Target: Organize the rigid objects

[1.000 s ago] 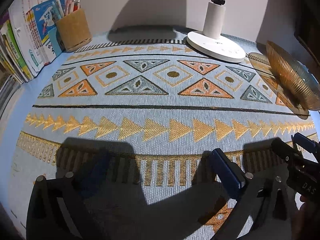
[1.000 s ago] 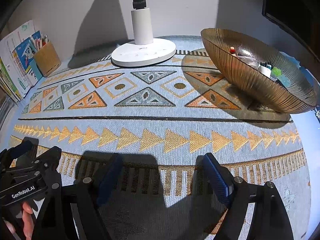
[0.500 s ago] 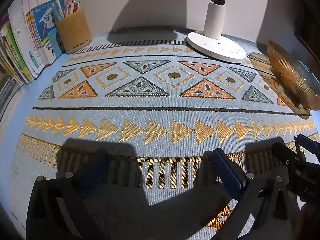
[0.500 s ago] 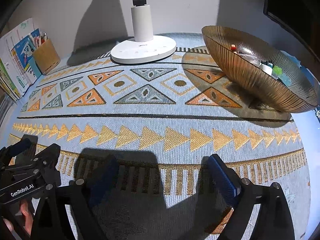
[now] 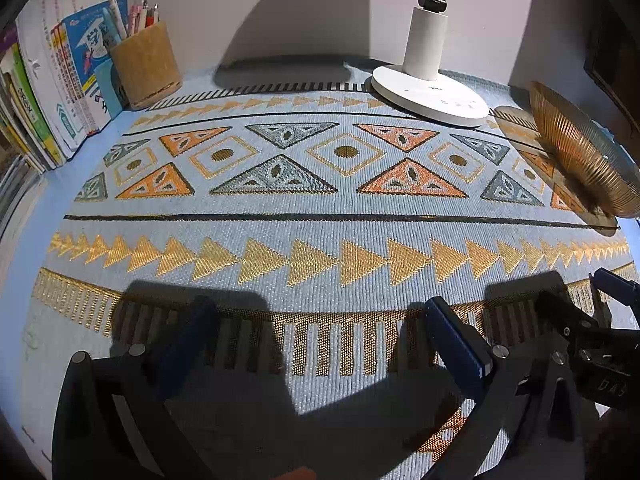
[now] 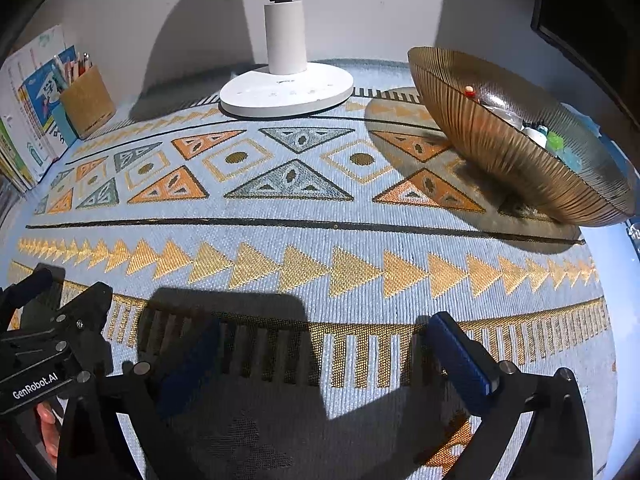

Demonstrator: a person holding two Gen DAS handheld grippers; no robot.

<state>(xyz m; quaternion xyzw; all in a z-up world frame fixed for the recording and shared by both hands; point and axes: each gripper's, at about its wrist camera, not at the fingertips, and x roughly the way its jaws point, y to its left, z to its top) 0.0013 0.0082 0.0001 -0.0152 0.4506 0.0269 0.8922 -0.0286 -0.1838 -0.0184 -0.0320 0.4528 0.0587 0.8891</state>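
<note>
While both grippers gape empty, right gripper (image 6: 320,352), left gripper (image 5: 320,340), bowl (image 6: 480,136) contents, seemingly small bottles, visible only rightward.

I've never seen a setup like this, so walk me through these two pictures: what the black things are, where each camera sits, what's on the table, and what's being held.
No robot here: a person holds a black two-finger gripper in each hand, each carrying a fisheye camera looking along its blue-padded fingers. One picture comes from the left gripper, the other from the right gripper. Both are open and hold nothing. Beneath lies a pale blue woven mat with gold and orange triangles. On it stand a white round-based lamp and a ribbed amber glass bowl containing small items. At the far left are a cork pen holder and upright books.
</note>
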